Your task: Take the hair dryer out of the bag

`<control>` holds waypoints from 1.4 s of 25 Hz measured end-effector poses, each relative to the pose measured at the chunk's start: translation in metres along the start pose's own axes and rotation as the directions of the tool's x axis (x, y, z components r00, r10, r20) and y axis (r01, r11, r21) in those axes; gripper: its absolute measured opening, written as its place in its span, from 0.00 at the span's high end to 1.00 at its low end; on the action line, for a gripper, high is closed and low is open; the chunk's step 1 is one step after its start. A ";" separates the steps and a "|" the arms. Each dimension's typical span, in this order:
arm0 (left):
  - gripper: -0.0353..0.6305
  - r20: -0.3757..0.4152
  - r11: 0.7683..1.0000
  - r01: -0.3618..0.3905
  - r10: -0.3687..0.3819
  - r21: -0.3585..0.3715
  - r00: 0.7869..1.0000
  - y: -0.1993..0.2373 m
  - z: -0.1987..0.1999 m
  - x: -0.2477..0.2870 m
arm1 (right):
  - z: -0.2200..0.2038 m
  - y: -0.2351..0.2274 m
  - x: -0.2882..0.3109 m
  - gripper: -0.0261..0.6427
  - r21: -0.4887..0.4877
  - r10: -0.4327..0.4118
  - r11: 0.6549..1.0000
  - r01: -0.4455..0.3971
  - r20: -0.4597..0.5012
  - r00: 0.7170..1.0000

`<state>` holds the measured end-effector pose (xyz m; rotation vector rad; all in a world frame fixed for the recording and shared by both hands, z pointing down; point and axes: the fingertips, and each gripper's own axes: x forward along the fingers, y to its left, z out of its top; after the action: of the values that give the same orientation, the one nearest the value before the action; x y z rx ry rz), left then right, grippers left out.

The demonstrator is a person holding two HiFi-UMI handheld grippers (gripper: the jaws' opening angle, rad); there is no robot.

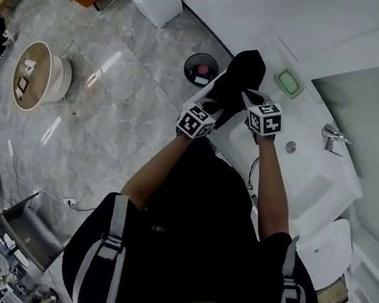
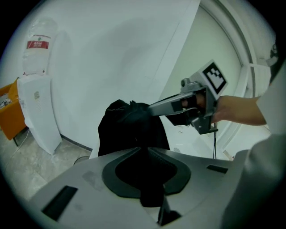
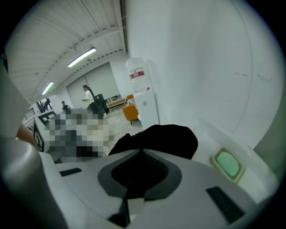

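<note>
A black cloth bag [image 1: 240,73] stands on the white counter [image 1: 310,110] in front of me. My left gripper [image 1: 215,106] is shut on the bag's black cloth at its near left side; in the left gripper view the cloth [image 2: 131,127] fills the gap between the jaws. My right gripper [image 1: 251,97] is shut on the bag's cloth near its top; the left gripper view shows its fingers [image 2: 166,103] pinching the top of the bag. In the right gripper view the bag [image 3: 157,136] bulges just past the closed jaws. The hair dryer is not visible.
A green soap dish [image 1: 288,82] lies on the counter behind the bag, and a tap [image 1: 332,137] stands over the sink at the right. A dark cable [image 1: 251,175] hangs at the counter edge. A round bin [image 1: 201,68] and a water dispenser [image 2: 38,103] stand on the floor to the left.
</note>
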<state>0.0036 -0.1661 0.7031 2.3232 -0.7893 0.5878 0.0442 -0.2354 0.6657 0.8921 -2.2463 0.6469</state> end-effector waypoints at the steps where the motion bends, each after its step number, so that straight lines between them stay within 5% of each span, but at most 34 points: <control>1: 0.92 -0.015 1.000 -0.004 0.004 -0.014 1.000 0.004 -0.001 0.007 | 0.001 0.000 -0.002 0.86 0.001 -0.005 1.000 0.005 0.000 1.000; 9: 0.71 -0.113 1.000 -0.021 0.021 0.007 0.993 0.015 -0.004 0.052 | -0.007 -0.003 -0.014 0.86 0.019 -0.046 0.999 0.046 -0.012 0.999; 22: 0.67 -0.238 0.998 -0.049 0.055 0.032 0.970 0.032 -0.018 0.110 | -0.025 0.006 -0.025 0.86 0.057 -0.052 0.997 0.054 -0.034 0.998; 30: 0.65 -0.232 0.997 -0.066 0.074 0.038 0.970 0.043 -0.008 0.121 | -0.066 0.016 -0.026 0.85 0.101 -0.028 0.994 0.035 -0.070 0.997; 35: 0.65 -0.171 0.991 0.039 -0.061 -0.126 0.983 0.031 -0.001 0.117 | -0.074 0.019 -0.027 0.85 0.106 -0.014 0.994 0.021 -0.063 0.998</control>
<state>0.0680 -0.2308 0.7827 2.1399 -0.6641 0.6904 0.0732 -0.1648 0.6930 0.9297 -2.1634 0.7823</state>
